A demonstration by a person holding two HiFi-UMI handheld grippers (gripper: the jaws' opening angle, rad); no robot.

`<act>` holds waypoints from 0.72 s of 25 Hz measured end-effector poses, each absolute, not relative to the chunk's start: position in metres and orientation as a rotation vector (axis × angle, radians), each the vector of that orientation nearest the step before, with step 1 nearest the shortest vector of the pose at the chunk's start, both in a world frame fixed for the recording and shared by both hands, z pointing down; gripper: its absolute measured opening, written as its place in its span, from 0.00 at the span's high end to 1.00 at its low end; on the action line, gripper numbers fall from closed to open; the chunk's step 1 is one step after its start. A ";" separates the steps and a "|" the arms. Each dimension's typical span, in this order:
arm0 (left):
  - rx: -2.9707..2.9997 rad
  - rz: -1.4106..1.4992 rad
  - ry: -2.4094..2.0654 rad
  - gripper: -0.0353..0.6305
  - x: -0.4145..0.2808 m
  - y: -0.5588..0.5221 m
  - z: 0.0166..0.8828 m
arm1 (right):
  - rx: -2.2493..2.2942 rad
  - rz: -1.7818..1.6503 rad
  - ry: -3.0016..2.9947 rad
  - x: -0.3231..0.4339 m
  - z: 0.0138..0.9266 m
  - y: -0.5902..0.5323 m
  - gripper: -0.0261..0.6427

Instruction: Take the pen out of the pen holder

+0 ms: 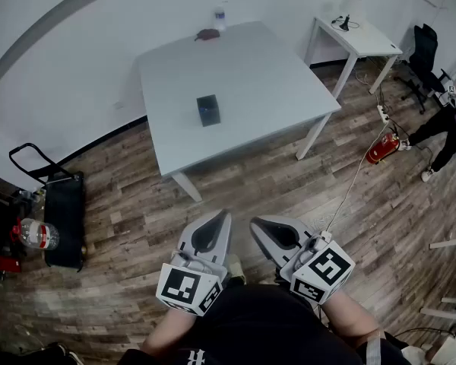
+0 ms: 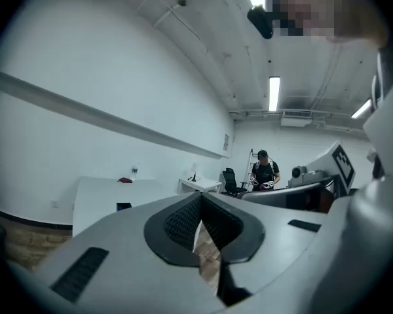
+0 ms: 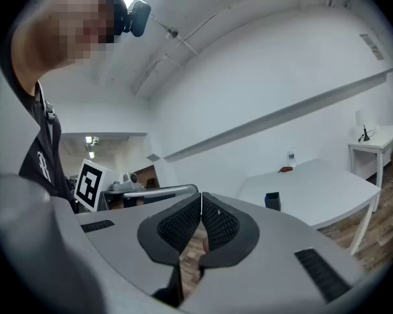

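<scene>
A small dark pen holder [image 1: 208, 110] stands near the middle of the pale grey table [image 1: 266, 82], far ahead of me; it also shows as a small dark box [image 3: 272, 201] in the right gripper view and as a pen holder [image 2: 123, 207] in the left gripper view. No pen can be made out. My left gripper [image 1: 222, 214] and right gripper [image 1: 255, 222] are held close to my body above the wooden floor, well short of the table. Both are shut with nothing between the pads.
A water bottle [image 1: 220, 17] and a red object [image 1: 207, 34] sit at the table's far edge. A white side table [image 1: 357, 38] and black chair [image 1: 422, 59] stand at right, a black cart [image 1: 61, 204] at left. A red object with cable [image 1: 381, 149] lies on the floor. A person [image 2: 264, 173] stands behind.
</scene>
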State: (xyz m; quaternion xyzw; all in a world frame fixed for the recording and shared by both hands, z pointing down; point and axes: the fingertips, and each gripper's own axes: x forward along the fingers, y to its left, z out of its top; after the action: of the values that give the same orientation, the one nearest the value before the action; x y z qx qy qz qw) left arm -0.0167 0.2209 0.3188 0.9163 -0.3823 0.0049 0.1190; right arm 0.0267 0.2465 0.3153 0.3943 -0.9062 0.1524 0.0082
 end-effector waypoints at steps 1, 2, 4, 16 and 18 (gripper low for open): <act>2.683 0.015 -1.113 0.94 -0.021 0.215 0.320 | 1.241 0.475 -2.831 0.023 0.316 0.240 0.94; 2.688 0.016 -1.108 0.94 -0.024 0.208 0.320 | 1.249 0.474 -2.829 0.019 0.316 0.234 0.94; 2.696 0.015 -1.098 0.94 -0.029 0.195 0.320 | 1.263 0.473 -2.824 0.014 0.315 0.221 0.94; 2.669 0.051 -1.102 0.94 -0.031 0.136 0.333 | 1.263 0.527 -2.812 0.012 0.324 0.161 0.94; 2.655 0.061 -1.133 0.94 -0.032 0.122 0.337 | 1.234 0.539 -2.827 0.013 0.328 0.145 0.94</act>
State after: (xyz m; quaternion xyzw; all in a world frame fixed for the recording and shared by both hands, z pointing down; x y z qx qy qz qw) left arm -0.0317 0.1215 0.3374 0.9121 -0.3892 0.0208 0.1269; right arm 0.0128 0.1448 0.3277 0.3941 -0.9028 0.1720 0.0051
